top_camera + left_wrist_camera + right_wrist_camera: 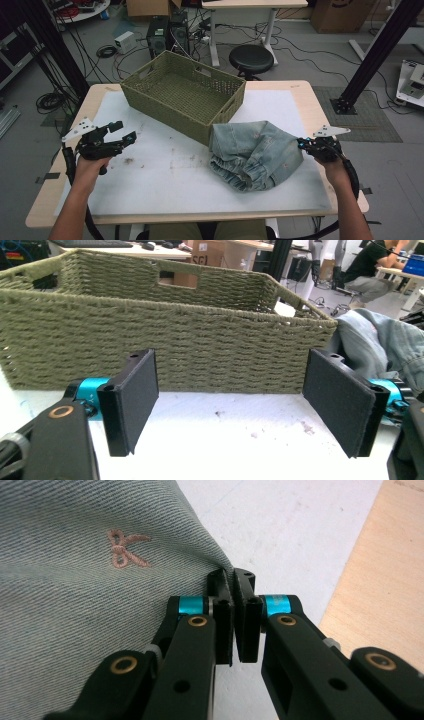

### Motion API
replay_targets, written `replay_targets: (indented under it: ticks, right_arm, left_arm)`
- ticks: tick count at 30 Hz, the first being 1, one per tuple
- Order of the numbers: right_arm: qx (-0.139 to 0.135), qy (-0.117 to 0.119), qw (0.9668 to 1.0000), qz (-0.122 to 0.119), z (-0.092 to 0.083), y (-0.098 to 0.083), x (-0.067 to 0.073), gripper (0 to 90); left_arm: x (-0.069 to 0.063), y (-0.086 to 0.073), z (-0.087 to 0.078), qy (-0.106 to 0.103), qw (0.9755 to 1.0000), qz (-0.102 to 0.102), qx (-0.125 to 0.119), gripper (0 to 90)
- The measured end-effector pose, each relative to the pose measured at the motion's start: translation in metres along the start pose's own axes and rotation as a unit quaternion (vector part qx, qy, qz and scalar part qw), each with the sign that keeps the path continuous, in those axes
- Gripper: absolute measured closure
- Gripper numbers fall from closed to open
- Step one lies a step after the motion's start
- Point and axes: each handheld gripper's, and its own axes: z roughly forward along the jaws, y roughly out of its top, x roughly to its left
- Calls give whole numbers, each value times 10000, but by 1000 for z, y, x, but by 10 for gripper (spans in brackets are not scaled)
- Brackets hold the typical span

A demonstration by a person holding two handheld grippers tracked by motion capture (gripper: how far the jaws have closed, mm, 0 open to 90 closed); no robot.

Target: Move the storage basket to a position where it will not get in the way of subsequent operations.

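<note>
Left gripper (pixel 119 134): jaws wide, nothing between, hovered over the white mat (pixel 165 175).
Basket (pixel 183 95): sat at mat's rear, touching the denim.
Denim garment (pixel 255 152): crumpled at right.
Right gripper (pixel 301 143): pinched tight on its edge.

Overhead view; two close tool cameras
</note>
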Motion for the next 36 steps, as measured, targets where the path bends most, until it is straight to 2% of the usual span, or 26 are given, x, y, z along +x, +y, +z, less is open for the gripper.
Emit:
replay_targets:
  ticks: [2, 5, 7, 9, 10, 11, 15, 16, 17, 19, 21, 25, 28, 30, 32, 36]
  right_arm:
    - [-47, -48, 10000, -31, -2, 2, 2, 848]
    - [-332, 34, 9991, 254, -9, 8, 2, 643]
    - [-662, 293, 9963, 465, -15, 12, 1, 573]
    - [-912, 551, 9928, 543, -18, 18, 5, 468]
    - [-1013, 773, 9903, 556, -18, 22, 8, 423]
    - [-1060, 956, 9883, 528, -18, 26, 12, 386]
    - [-1136, 1574, 9810, 28, -11, 47, 40, 307]
    - [-1149, 1735, 9781, -103, -7, 51, 47, 307]
    - [-1076, 1856, 9765, -226, -3, 56, 54, 307]
    - [-888, 1965, 9759, -346, 6, 62, 64, 307]
    - [-763, 2014, 9759, -353, 16, 64, 69, 320]
    - [-502, 2101, 9759, -315, 31, 61, 71, 426]
    - [-260, 2063, 9775, -366, 40, 57, 72, 599]
    - [-173, 1953, 9796, -441, 42, 55, 73, 743]
    - [-165, 1846, 9812, -535, 41, 52, 72, 784]
    - [-181, 1552, 9866, -472, 34, 45, 64, 803]
  left_arm:
    - [-2, 2, 3, -38, 10000, 5, 4, 223]
    - [-5, 5, 8, -99, 9999, 50, 20, 229]
    - [-7, 5, 12, -124, 9999, 64, 17, 229]
    - [-8, 5, 16, -162, 9998, 74, 16, 229]
    - [-9, 5, 17, -170, 9998, 84, 29, 229]
    - [-9, 5, 19, -192, 9998, 84, 31, 229]
    - [-11, 4, 24, -239, 9997, 77, 81, 229]
    - [-11, 4, 24, -236, 9997, 74, 78, 229]
    - [-11, 4, 24, -234, 9997, 76, 86, 229]
    - [-10, 4, 25, -238, 9997, 75, 78, 229]
    - [-10, 4, 25, -248, 9996, 69, 77, 229]
    - [-10, 2, 26, -254, 9996, 54, 119, 229]
    - [-10, 0, 28, -270, 9995, 33, 144, 230]
    - [-11, -1, 30, -292, 9994, 44, 185, 231]
    - [-12, -1, 31, -316, 9993, 57, 205, 231]
    - [-15, 1, 34, -358, 9992, 35, 161, 231]
